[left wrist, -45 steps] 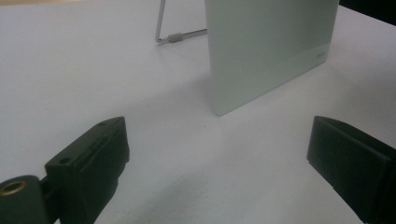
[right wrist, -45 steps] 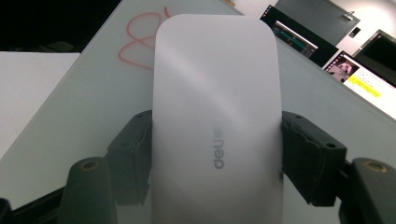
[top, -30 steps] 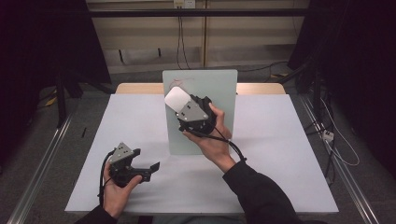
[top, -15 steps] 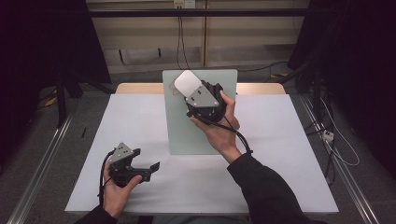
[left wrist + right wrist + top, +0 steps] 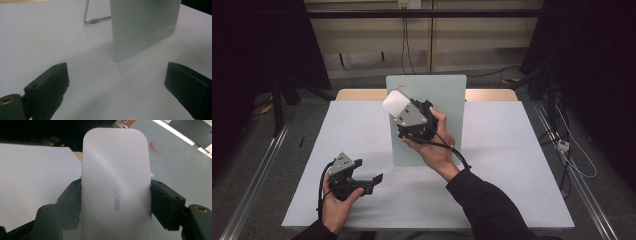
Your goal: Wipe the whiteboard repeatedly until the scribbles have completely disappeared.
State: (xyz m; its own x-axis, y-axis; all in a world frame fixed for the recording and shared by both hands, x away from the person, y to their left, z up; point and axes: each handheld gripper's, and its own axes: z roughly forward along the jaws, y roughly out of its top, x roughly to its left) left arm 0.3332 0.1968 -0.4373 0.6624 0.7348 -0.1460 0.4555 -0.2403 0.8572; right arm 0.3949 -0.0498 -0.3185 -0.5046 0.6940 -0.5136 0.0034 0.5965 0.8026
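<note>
Across the middle of the scene lies the white worktop (image 5: 512,165), the largest thing here. On its far half, near the centre, a pale green board (image 5: 447,100) stands upright, and in the left gripper view a thin metal support (image 5: 96,20) is visible behind this board (image 5: 140,27), resting on the white surface (image 5: 50,45). A small red mark (image 5: 155,147) is on the board's (image 5: 180,170) face in the right gripper view.

In front of the board's left part, the right hand-held gripper (image 5: 398,109) is lifted above the worktop and is clamped on a white eraser block (image 5: 395,103). In the right gripper view the two black jaws press against both long sides of this white eraser block (image 5: 116,185), which has rounded corners and a grey printed word on its face. The block is at the upper left part of the board; whether it touches the board I cannot tell.

On the near left of the worktop, the left hand-held gripper (image 5: 374,181) is low above the surface, with its jaws wide apart and nothing between them. It is well apart from the board.
</note>
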